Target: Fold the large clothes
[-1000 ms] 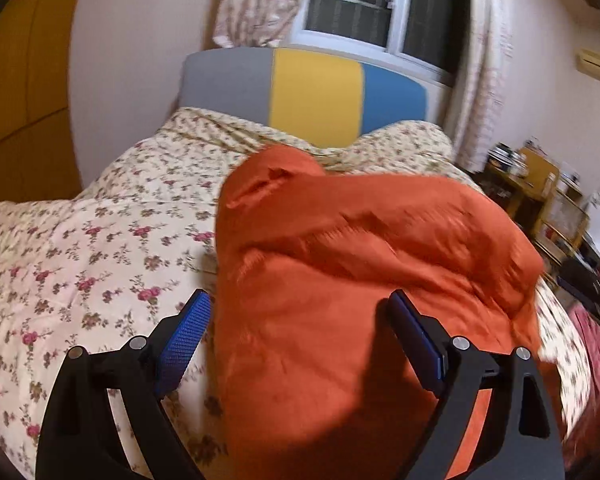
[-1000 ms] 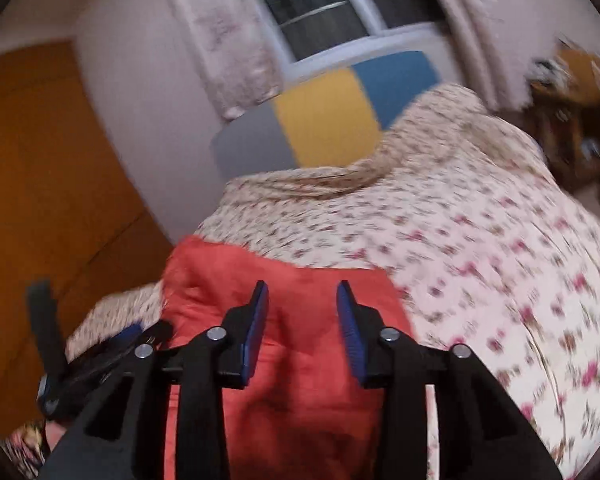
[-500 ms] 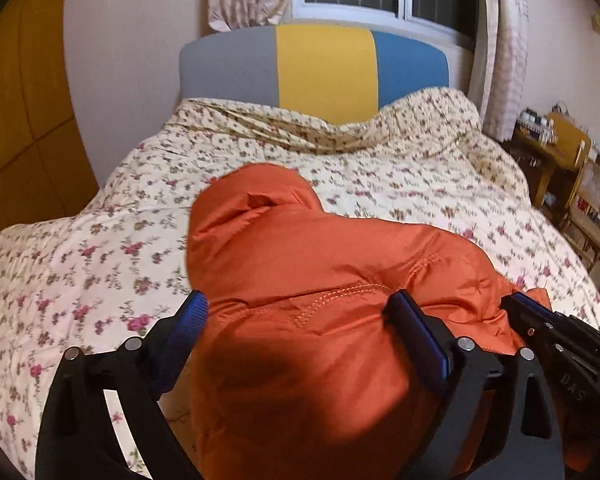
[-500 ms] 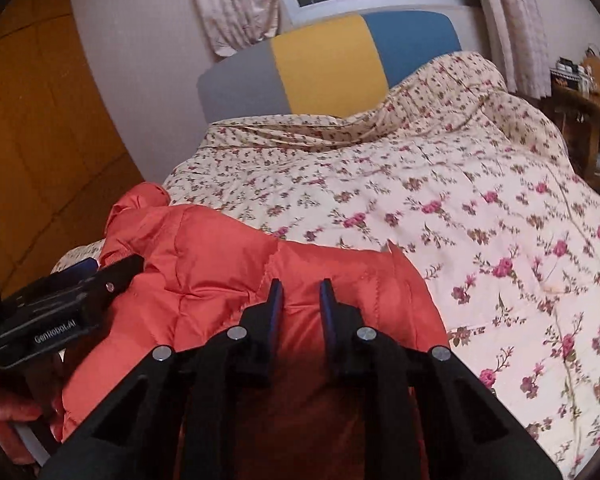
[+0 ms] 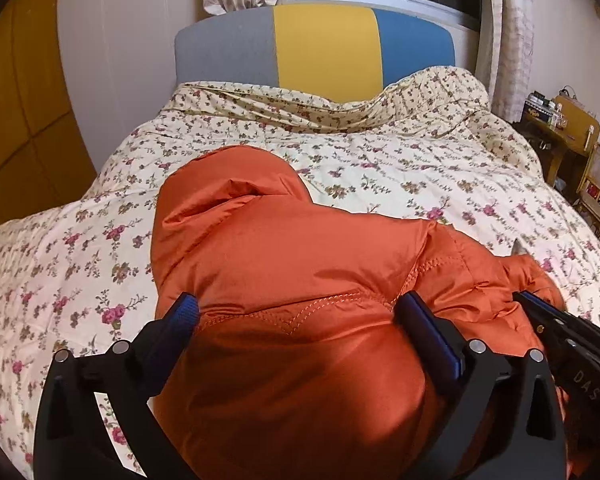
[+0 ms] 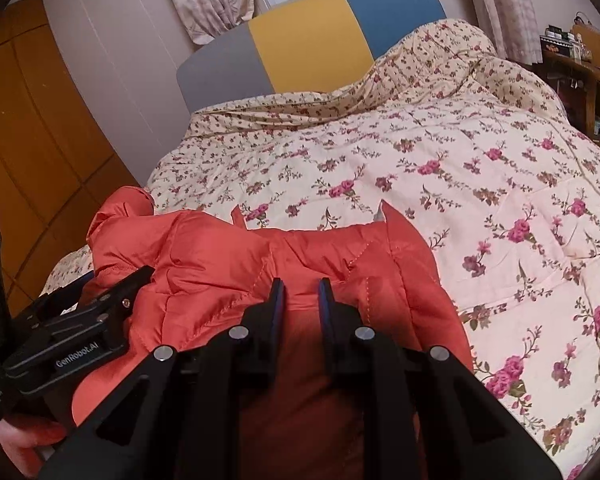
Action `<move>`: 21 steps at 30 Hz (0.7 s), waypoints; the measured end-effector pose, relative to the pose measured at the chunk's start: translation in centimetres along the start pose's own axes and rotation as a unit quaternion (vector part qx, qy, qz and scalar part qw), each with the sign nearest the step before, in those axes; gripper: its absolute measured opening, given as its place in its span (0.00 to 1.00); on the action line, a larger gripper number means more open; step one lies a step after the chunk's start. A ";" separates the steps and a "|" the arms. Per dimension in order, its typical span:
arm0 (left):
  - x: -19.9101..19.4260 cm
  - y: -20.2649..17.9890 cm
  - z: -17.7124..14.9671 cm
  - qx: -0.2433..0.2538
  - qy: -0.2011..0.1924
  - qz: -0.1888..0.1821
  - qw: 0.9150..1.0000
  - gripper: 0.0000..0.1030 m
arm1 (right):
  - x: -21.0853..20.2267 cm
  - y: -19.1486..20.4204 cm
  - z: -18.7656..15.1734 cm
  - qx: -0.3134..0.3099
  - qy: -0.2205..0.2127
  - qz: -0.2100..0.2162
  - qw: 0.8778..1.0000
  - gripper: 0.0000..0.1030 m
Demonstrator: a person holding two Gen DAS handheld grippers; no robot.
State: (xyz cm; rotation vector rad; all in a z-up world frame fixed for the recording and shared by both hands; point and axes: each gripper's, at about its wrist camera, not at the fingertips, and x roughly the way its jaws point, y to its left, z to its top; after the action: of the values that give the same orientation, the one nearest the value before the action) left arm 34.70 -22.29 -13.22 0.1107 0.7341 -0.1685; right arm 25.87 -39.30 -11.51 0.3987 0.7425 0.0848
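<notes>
orange puffer jacket (image 5: 300, 280) is bunched at the foot end of the floral quilt (image 5: 380, 168), left gripper (image 5: 296, 316) opening wide around it, right gripper (image 6: 302, 292) pinching a fold

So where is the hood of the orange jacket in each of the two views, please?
Left wrist view: the hood is at the centre, slightly left, at the jacket's far end, pointing toward the headboard.
Right wrist view: the hood is at the left edge, mid-height, beyond the left gripper.
Shared landmark: the grey, yellow and blue headboard, at the top in both views.
</notes>
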 end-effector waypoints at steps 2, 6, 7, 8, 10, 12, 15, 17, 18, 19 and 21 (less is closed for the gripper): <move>0.6 -0.1 -0.1 0.001 0.004 0.003 1.000 0.97 | 0.4 0.0 0.0 0.000 0.004 -0.006 1.000 0.15; 1.5 -0.1 -0.3 0.003 0.013 0.009 1.000 0.97 | 1.4 -0.1 0.0 0.004 0.017 -0.010 1.000 0.15; 1.8 -0.2 -0.3 0.004 0.015 0.010 1.000 0.97 | 1.6 -0.3 -0.1 0.006 0.019 -0.008 1.000 0.15; 2.1 -0.2 -0.3 0.005 0.019 0.011 1.000 0.97 | 1.9 -0.4 -0.1 0.010 0.022 -0.006 1.000 0.15; 2.4 -0.3 -0.3 0.006 0.023 0.014 1.000 0.97 | 2.5 -0.8 -0.1 0.017 0.028 0.000 0.999 0.15; 2.8 -0.4 -0.4 0.007 0.027 0.017 0.999 0.97 | 2.7 -1.1 -0.1 0.024 0.029 0.004 0.999 0.15; 2.8 -0.6 -0.5 0.011 0.025 0.023 0.999 0.97 | 2.5 -1.2 -0.3 0.026 0.023 0.007 0.999 0.15; 2.5 -0.6 -0.6 0.012 0.020 0.025 0.999 0.97 | 2.3 -1.2 -0.3 0.028 0.019 0.011 0.999 0.15; 2.4 -0.6 -0.6 0.013 0.018 0.027 0.999 0.97 | 2.1 -1.3 -0.4 0.028 0.014 0.013 0.999 0.15; 2.1 -0.7 -0.7 0.014 0.014 0.029 0.999 0.97 | 1.8 -1.2 -0.4 0.027 0.010 0.014 0.999 0.15; 1.4 -0.7 -0.9 0.017 0.008 0.034 0.999 0.97 | 1.0 -1.2 -0.7 0.028 -0.004 0.017 0.999 0.16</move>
State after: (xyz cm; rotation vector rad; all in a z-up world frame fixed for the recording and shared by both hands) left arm 34.96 -23.02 -14.87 0.1694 0.7418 -0.1164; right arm 26.07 -39.97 -13.11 0.4644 0.7305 0.0951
